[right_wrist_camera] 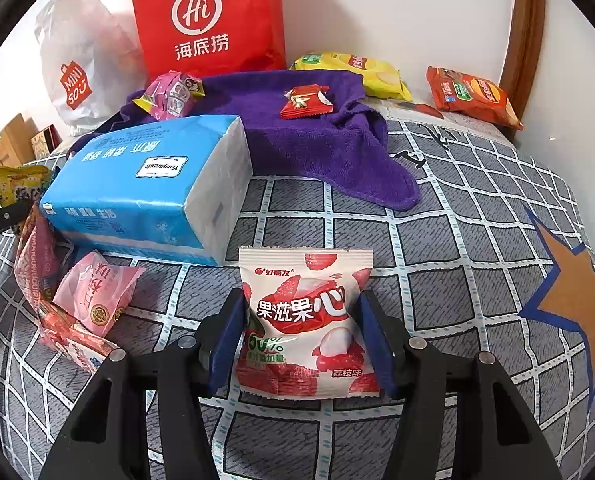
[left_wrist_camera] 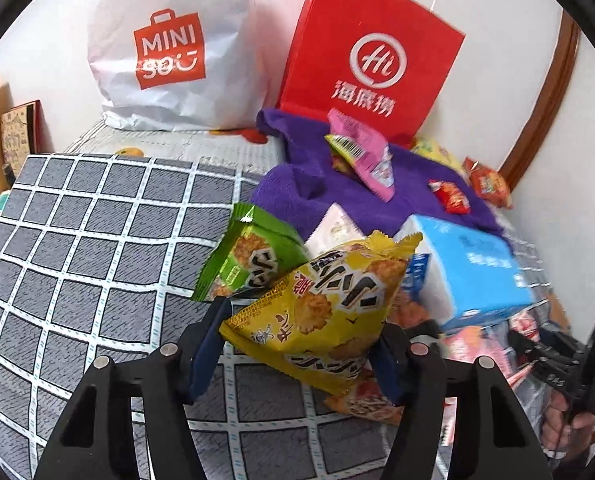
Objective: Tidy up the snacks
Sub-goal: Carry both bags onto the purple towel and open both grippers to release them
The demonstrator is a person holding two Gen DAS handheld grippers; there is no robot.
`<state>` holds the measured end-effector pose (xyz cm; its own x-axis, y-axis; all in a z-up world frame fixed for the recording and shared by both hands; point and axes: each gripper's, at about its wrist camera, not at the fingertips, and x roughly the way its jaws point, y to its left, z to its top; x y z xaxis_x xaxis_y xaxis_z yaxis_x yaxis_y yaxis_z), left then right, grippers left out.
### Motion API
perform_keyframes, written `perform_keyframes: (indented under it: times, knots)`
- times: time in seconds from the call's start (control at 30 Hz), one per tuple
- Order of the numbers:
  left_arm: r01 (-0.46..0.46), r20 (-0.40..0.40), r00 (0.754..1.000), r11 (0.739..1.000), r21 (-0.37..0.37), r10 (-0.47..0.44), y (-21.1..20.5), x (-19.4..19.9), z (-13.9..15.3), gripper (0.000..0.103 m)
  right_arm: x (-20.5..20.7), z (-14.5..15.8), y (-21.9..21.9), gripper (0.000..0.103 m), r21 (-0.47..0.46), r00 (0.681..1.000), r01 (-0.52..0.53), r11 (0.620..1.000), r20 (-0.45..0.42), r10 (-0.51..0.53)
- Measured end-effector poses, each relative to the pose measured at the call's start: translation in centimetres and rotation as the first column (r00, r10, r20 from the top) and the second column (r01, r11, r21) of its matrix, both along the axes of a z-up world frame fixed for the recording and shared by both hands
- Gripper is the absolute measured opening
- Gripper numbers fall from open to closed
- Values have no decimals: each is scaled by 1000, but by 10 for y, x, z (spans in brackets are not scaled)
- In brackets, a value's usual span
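A grey bedspread [right_wrist_camera: 437, 240] carries a white grid and an orange star outlined in blue. A purple towel [right_wrist_camera: 297, 136] lies by a sky-blue tissue pack with white ends [right_wrist_camera: 149, 188]. One paper bag is bright red with white lettering [right_wrist_camera: 205, 16], one white with a red logo [left_wrist_camera: 169, 48]. Snack packets: yellow [left_wrist_camera: 317, 312], green [left_wrist_camera: 249, 256], white with red lychees [right_wrist_camera: 309, 320], pale pink [right_wrist_camera: 97, 292].

free: checked sheet [left_wrist_camera: 77, 240] left | blocked: tissue pack [right_wrist_camera: 149, 184], purple towel [right_wrist_camera: 317, 136]

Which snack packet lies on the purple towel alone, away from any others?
The small red wrapped packet, lying alone mid-towel; the pink packet sits at the towel's left edge.
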<state>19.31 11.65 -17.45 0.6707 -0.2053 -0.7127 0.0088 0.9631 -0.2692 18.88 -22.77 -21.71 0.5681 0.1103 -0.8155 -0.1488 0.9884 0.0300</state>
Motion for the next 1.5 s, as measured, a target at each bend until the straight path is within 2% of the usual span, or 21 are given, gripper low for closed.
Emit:
perform_keyframes:
  times: [0.33, 0.7, 0.87, 1.0, 1.17, 1.33, 1.5]
  knots:
    - [2, -11, 1000, 999, -38, -3, 0, -3, 2, 62, -1, 0, -1, 56, 4, 1000, 1, 1000, 0, -1]
    - [34, 5, 999, 999, -28, -34, -7, -7, 7, 62, -5, 5, -8, 54, 2, 998, 55, 999, 15, -55]
    - [52, 14, 999, 998, -44, -51, -8, -9, 10, 62, -19, 10, -15, 53, 63, 995, 94, 994, 10, -95]
    - [59, 27, 998, 998, -39, -58, -10, -12, 14, 62, -34, 21, -10, 54, 56, 995, 99, 994, 28, -101]
    - [94, 56, 994, 995, -15, -93, -19, -19, 26, 62, -43, 43, -6, 54, 98, 994, 98, 990, 47, -103]
    - [152, 53, 987, 988, -38, -149, -30, -31, 39, 62, -49, 70, 5, 54, 81, 991, 68, 994, 106, -76]
    - [154, 47, 987, 988, -11, -154, -37, -38, 55, 62, -43, 92, 18, 54, 98, 990, 21, 995, 139, -35]
